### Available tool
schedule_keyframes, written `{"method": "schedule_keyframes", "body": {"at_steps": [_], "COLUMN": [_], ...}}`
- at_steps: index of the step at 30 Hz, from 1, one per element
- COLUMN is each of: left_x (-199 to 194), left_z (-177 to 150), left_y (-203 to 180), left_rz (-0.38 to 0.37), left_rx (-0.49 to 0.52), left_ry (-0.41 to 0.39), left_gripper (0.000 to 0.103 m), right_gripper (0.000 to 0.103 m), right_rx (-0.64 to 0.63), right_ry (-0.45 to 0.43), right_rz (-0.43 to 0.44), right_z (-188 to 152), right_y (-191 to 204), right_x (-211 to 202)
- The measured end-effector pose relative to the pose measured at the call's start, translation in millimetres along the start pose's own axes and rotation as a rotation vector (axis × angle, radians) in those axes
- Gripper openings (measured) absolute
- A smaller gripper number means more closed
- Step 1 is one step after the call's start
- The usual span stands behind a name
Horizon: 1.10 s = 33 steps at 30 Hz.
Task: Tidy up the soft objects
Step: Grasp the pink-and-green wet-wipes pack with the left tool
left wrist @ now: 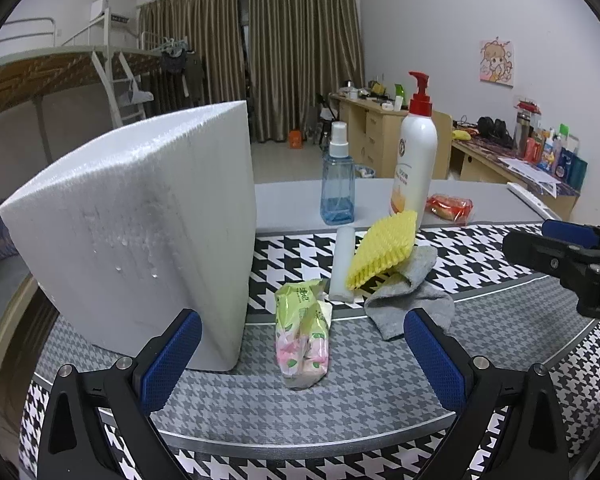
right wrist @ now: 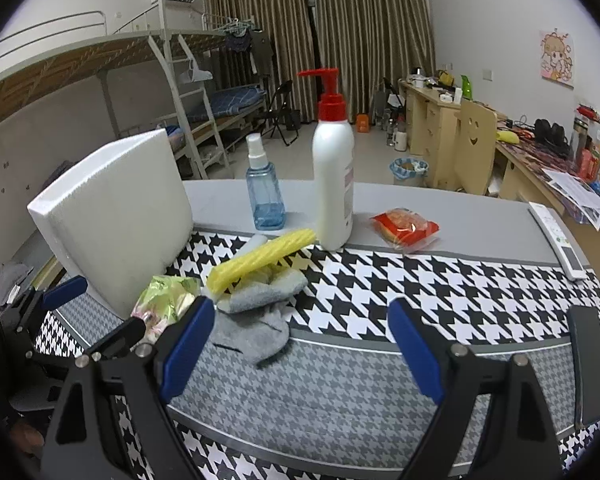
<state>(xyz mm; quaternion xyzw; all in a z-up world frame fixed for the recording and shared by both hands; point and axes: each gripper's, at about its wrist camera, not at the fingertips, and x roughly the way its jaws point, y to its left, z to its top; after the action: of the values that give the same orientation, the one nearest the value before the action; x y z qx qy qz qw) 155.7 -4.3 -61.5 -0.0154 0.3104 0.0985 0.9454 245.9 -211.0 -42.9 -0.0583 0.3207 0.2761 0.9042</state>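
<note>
Presently the tissue pack lies lengthwise dead ahead between the released left tool, nearer than the released, empty right tool.

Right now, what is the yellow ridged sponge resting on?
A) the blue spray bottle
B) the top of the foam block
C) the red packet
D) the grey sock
D: the sponge leans on the bunched grey sock, while the red packet, foam block and spray bottle all stand apart from it.
</note>
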Motion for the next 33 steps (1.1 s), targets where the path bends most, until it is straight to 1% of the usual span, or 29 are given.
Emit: {"method": "schedule_keyframes", "body": {"at_steps": [6,9,11,15,18,20,23,26,31,33], "left_x": [8,13,17,22,26,30,37,41,44,47], "left_z": [-3,-4,-6,-8,-8,-9,-12,-13,-15,-15], "left_y": [-3,-4,-7,-10,-7,-7,-8,-4,-3,-2], "left_rz": [0.004,0.009,-0.001,-0.007,0.010,0.012,0.017,0.032,0.031,0.029], "left_rx": [0.008,0.004,0.007,0.022,0.009,0.006,0.017,0.003,0.000,-0.007], "left_ry": [0.032,0.054,0.076,0.087,0.098,0.118,0.149,0.164,0.181,0.195], "left_gripper": [0.100,0.096,0.093,0.093,0.092,0.087,0.083,0.082,0.082,0.080], "right_gripper": [0.091,0.091,0.091,0.091,0.091,0.091,0.091,0.091,0.091,0.091], "right_rx": [-0.001,-0.003,-0.004,0.002,0.003,0.002,-0.001,0.002,-0.011,-0.015], "right_ry": [0.024,0.030,0.033,0.040,0.049,0.053,0.065,0.079,0.103,0.109], "right_rz": [0.012,0.018,0.021,0.021,0.025,0.031,0.038,0.047,0.063,0.069], "right_z": [-3,-4,-5,-5,-5,-5,-7,-9,-12,-13], "right_y": [-2,-2,-2,-2,-3,-2,-1,-1,3,4], "right_x": [8,10,11,15,17,19,23,27,34,36]}}
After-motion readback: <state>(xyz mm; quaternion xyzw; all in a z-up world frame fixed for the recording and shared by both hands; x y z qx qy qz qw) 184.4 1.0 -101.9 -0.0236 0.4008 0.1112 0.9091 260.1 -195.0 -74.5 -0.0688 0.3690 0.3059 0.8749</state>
